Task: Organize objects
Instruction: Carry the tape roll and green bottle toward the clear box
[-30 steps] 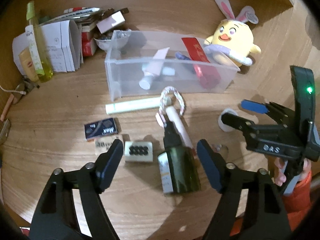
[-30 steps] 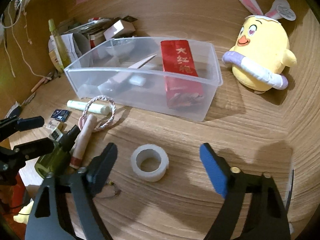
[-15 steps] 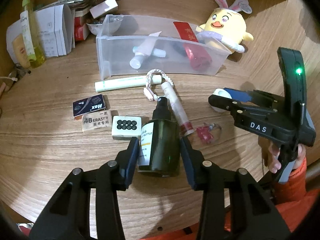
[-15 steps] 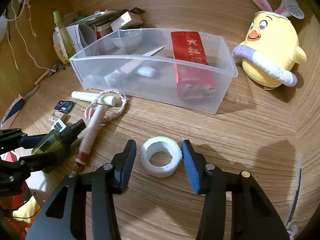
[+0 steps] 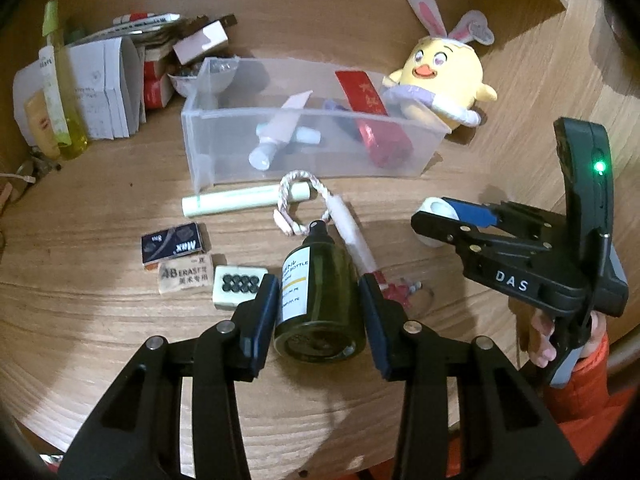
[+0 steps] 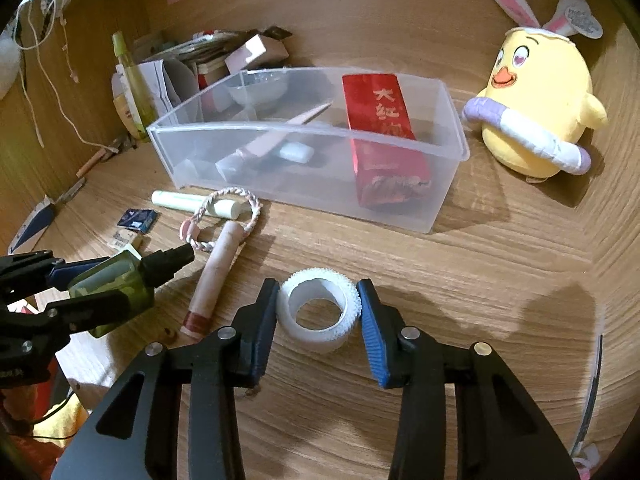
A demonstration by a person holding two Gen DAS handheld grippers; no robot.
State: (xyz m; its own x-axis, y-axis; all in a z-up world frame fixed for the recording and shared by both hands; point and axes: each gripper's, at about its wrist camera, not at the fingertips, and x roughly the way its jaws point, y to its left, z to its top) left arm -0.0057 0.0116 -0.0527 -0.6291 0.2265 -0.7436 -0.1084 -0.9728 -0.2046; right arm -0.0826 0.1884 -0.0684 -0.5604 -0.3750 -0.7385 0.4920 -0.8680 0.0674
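I see left gripper (image 5: 318, 304) just closed on one green bottle (image 5: 320, 300) — right gripper (image 6: 318, 310) just closed on one white tape roll (image 6: 318, 312)

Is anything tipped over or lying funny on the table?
Yes. The dark green spray bottle lies on its side in the left claw. In the clear bin, the red packet leans tilted, not flat.

Yellow chick plush (image 6: 540, 104) sits beside wooden wall (image 6: 400, 12).
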